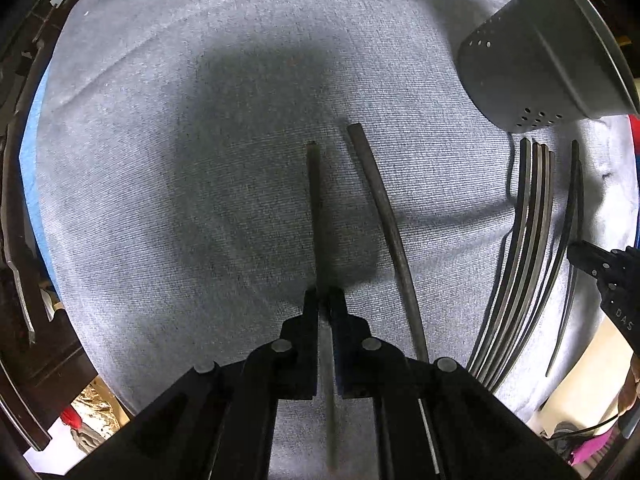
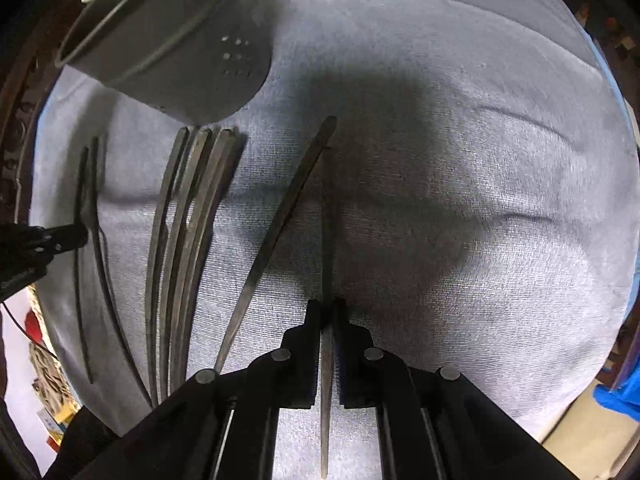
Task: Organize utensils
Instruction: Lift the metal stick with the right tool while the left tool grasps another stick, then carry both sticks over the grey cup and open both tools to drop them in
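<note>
Utensils: dark, slender sticks lying on a grey cloth point(image 1: 180, 160), in four sets running from the frame bottom toward the top.
Held utensil, left view: one stick point(image 1: 314, 208) runs up the centre of the frame, its far end resting on the cloth.
Held utensil, right view: one stick point(image 2: 326, 240) lies along the centre line in the same way, its near end passing back between the fingers.
Single loose stick: just right of the held one in the left view point(image 1: 390, 232), and just left of the held one in the right view point(image 2: 280, 220).
Bundle: several sticks pressed side by side point(image 1: 520, 248), at the right of the left view and left of centre in the right view.
Thin pair: two finer sticks point(image 1: 574, 208) beyond the bundle, near the frame edge.
Holder: grey perforated cup point(image 1: 532, 60) in the upper right of the left view and the upper left of the right view point(image 2: 172, 52), just above the bundle's tips.
Holder contents: I cannot tell; the inside is not shown.
Left gripper point(image 1: 324, 300): clenched on the centre stick, fingers nearly together.
Right gripper point(image 2: 329, 308): clamped on its centre stick in the same way.
Other gripper at frame edge: a black tip reaches the thin pair in each view.
</note>
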`<move>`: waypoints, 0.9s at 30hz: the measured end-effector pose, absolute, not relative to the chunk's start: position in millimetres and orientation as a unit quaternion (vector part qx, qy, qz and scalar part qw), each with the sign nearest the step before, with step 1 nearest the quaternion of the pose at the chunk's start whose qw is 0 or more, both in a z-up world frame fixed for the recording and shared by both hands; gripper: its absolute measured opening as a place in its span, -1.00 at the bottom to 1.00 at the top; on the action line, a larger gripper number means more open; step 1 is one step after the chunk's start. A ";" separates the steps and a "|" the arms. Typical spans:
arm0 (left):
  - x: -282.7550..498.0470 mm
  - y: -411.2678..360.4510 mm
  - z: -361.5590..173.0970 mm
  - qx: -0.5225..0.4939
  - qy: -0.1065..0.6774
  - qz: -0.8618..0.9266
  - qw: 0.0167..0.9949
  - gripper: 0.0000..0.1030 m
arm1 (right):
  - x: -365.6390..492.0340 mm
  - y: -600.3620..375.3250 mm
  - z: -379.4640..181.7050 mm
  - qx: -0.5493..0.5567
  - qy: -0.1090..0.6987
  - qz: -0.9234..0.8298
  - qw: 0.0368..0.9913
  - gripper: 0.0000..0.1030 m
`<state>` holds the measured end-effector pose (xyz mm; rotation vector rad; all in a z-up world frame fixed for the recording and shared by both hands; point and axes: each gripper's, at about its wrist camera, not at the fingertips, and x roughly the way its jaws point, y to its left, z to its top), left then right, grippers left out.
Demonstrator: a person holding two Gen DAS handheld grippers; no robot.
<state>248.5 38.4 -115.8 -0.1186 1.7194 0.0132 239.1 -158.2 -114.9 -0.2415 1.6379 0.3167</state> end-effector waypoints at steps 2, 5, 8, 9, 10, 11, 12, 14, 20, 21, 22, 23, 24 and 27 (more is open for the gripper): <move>239.5 42.4 -112.6 -0.057 0.754 0.001 0.654 -0.89 | 238.9 -156.3 -114.9 -0.097 0.723 0.141 0.669 -0.84; 227.4 55.3 -109.9 -0.081 0.747 -0.005 0.660 -0.89 | 236.5 -176.5 -111.7 -0.047 0.715 0.143 0.683 -0.84; 221.1 68.9 -102.1 -0.114 0.732 -0.009 0.671 -0.89 | 233.4 -196.9 -106.1 0.002 0.701 0.150 0.697 -0.86; 219.3 73.0 -99.7 -0.124 0.727 -0.011 0.675 -0.89 | 232.5 -202.1 -104.1 0.016 0.695 0.152 0.703 -0.86; 217.3 77.1 -95.2 -0.134 0.720 -0.012 0.681 -0.90 | 231.4 -206.7 -102.0 0.030 0.689 0.155 0.708 -0.86; 215.7 80.3 -90.6 -0.142 0.713 -0.014 0.686 -0.90 | 230.7 -211.2 -99.6 0.044 0.682 0.157 0.713 -0.87; 214.3 83.1 -85.9 -0.150 0.707 -0.016 0.692 -0.90 | 230.5 -215.6 -97.8 0.052 0.677 0.157 0.717 -0.87; 211.7 88.9 -74.3 -0.168 0.692 -0.021 0.702 -0.90 | 230.7 -225.5 -89.5 0.076 0.661 0.160 0.729 -0.88; 206.3 105.3 -31.3 -0.201 0.642 -0.034 0.739 -0.90 | 236.4 -245.8 -58.1 0.115 0.623 0.172 0.754 -0.88; 207.6 107.0 -24.9 -0.202 0.635 -0.036 0.745 -0.90 | 237.0 -246.8 -55.6 0.118 0.619 0.172 0.757 -0.88; 207.4 108.9 -16.5 -0.204 0.628 -0.038 0.750 -0.90 | 237.1 -248.8 -52.4 0.123 0.615 0.173 0.759 -0.88; 206.0 108.2 -11.4 -0.208 0.620 -0.041 0.755 -0.90 | 239.0 -252.1 -46.1 0.131 0.610 0.174 0.762 -0.88; 204.7 107.7 -6.4 -0.213 0.611 -0.043 0.761 -0.90 | 237.2 -254.5 -44.8 0.137 0.605 0.176 0.765 -0.88; 203.7 107.8 14.2 -0.226 0.570 -0.036 0.789 -0.90 | 241.9 -257.8 -27.3 0.161 0.575 0.185 0.781 -0.88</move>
